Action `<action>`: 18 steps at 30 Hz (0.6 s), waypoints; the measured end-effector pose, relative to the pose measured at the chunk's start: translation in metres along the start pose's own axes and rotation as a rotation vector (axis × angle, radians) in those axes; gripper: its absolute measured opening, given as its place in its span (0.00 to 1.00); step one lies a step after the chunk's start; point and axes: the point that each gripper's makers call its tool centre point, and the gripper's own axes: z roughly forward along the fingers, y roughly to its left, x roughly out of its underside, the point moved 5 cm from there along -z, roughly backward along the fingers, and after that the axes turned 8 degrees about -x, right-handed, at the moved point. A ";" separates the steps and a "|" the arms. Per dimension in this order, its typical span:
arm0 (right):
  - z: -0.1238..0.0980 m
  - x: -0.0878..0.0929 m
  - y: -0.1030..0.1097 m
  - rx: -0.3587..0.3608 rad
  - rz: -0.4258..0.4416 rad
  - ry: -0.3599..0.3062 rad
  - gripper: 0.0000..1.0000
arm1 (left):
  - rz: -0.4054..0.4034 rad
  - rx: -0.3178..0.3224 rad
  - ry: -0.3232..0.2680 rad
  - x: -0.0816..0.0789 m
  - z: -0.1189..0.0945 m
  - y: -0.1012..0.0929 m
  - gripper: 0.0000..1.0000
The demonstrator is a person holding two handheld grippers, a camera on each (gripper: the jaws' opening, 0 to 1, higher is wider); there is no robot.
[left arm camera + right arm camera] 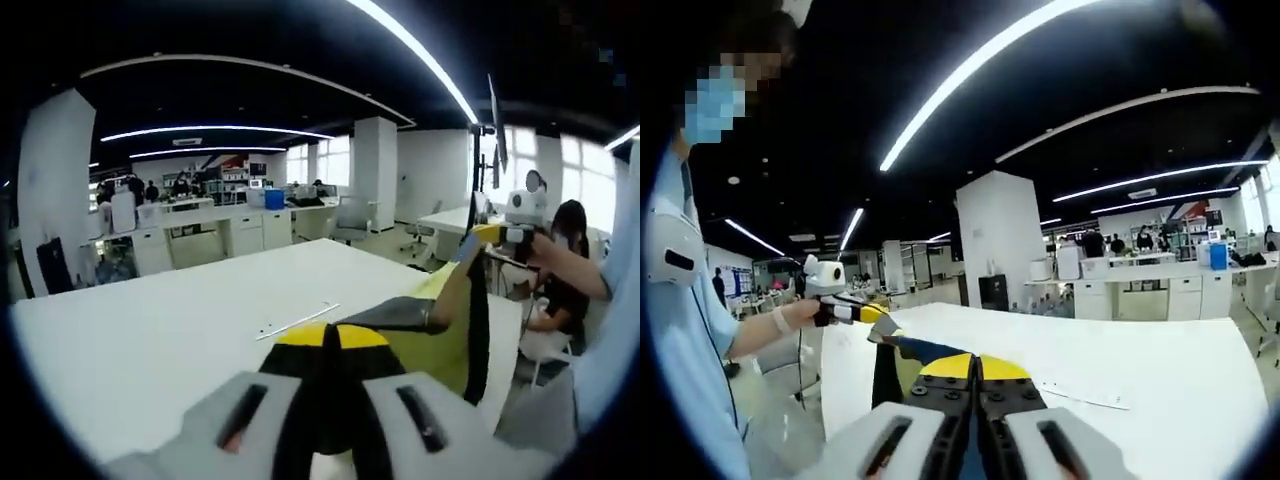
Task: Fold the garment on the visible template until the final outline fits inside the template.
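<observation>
The left gripper (328, 375) has its jaws pressed together on a yellow and black garment (440, 330). The cloth runs up from the jaws toward the other gripper, which comes in from the right of the left gripper view.

The right gripper (975, 385) is also closed tight on the cloth. In the right gripper view, a strip of dark and yellow cloth stretches from its jaws over to the other gripper, held by the person's hand (805, 312).

So the garment hangs in the air, pulled between the two grippers, above the white table (150, 330). A thin white strip (298, 321) lies flat on the table past the left gripper. It may be an edge mark of the template, but I cannot tell for sure.

I think this is the step where the cloth is lifted and spread out. Next, both grippers should come down together and lay the cloth flat on the table, near that strip, with no bunching. Then folding can go on.
</observation>
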 end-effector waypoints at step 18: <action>0.057 0.094 -0.094 0.056 0.155 0.193 0.00 | -0.070 -0.005 0.212 0.098 0.110 0.042 0.00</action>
